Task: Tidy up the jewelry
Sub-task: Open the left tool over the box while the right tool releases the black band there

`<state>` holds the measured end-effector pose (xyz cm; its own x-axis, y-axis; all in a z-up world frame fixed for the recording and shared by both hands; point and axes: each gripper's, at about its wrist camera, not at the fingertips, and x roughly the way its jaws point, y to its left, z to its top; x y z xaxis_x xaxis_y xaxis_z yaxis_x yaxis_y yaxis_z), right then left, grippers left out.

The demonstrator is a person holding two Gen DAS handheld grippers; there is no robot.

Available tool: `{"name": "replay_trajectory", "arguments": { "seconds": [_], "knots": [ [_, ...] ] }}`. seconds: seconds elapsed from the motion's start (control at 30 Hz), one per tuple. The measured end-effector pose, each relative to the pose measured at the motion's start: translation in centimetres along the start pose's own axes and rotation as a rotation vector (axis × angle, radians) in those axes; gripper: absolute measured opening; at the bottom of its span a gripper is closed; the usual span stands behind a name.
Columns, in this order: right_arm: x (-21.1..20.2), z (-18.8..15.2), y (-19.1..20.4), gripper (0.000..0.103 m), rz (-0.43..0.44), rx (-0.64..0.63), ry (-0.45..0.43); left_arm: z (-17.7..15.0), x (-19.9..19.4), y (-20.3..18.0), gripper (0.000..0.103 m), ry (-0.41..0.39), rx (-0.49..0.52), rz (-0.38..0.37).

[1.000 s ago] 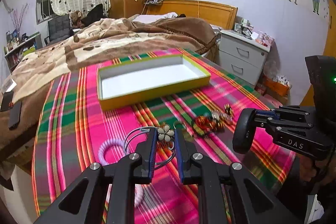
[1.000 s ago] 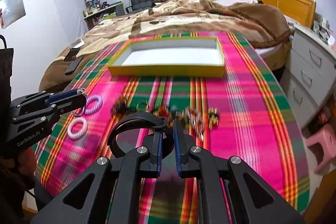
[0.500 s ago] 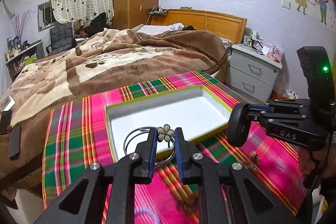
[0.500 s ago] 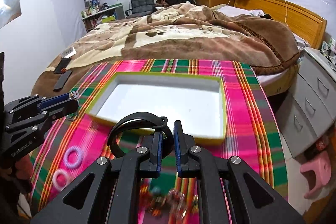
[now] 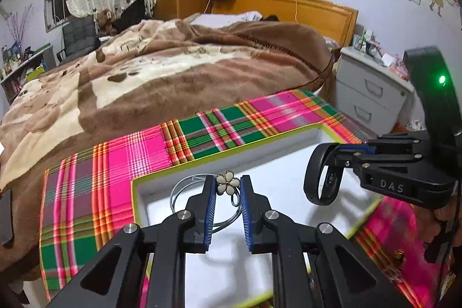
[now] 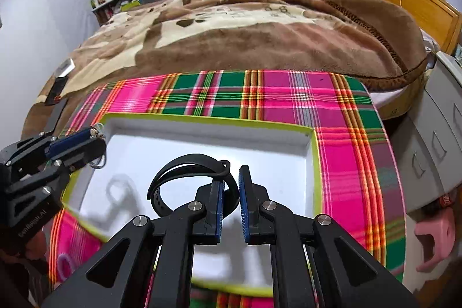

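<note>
Both hand-held grippers hung over the white, lime-rimmed shallow cardboard box (image 6: 313, 163), lower centre of frame. Left hand-held gripper (image 5: 228, 194) pinched the silver wire bangle with cream flower charm (image 5: 228, 184); right hand-held gripper (image 6: 229, 192) pinched the black rubber wristband (image 6: 184, 163), its loop upright, leftward. Box floor lay directly below both. Half a second earlier, the box sat farther ahead.

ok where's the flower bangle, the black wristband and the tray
flower bangle (image 5: 228, 184): left wrist view, on the cream flower charm
black wristband (image 6: 187, 163): right wrist view, on the strap's top arc
tray (image 6: 208, 121): right wrist view, on the far yellow-green rim
</note>
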<state>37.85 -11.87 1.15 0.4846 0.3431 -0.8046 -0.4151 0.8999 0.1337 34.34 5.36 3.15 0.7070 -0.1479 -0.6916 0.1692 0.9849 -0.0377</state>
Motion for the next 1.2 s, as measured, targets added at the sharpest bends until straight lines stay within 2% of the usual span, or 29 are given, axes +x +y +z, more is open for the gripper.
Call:
{"name": "replay_trajectory", "arguments": {
  "seconds": [0.3,0.6,0.73,0.77,0.8,0.93,1.2],
  "knots": [
    [3.8,1.4,0.0,0.011,-0.025,-0.01,0.076,0.0,4.3,0.1,0.017,0.064,0.007,-0.001],
    [4.6,1.9,-0.3,0.011,-0.024,-0.003,0.094,-0.2,5.4,-0.1,0.017,0.088,0.005,-0.017],
    [4.5,1.9,-0.5,0.022,-0.008,0.007,0.094,-0.2,5.4,-0.1,0.017,0.092,0.002,-0.014],
    [4.5,2.0,-0.5,0.03,-0.003,0.008,0.093,-0.2,5.5,-0.2,0.017,0.094,0.0,-0.014],
    [4.4,2.0,-0.5,0.033,-0.003,0.008,0.093,-0.3,5.5,-0.2,0.017,0.096,-0.001,-0.017],
    [3.8,2.1,-0.3,0.034,0.005,0.004,0.075,-0.5,5.1,-0.1,0.019,0.086,-0.009,-0.023],
    [1.2,1.1,-0.6,0.034,0.033,0.037,0.022,-0.9,3.1,-0.2,0.031,0.041,-0.025,-0.066]
  ]
}}
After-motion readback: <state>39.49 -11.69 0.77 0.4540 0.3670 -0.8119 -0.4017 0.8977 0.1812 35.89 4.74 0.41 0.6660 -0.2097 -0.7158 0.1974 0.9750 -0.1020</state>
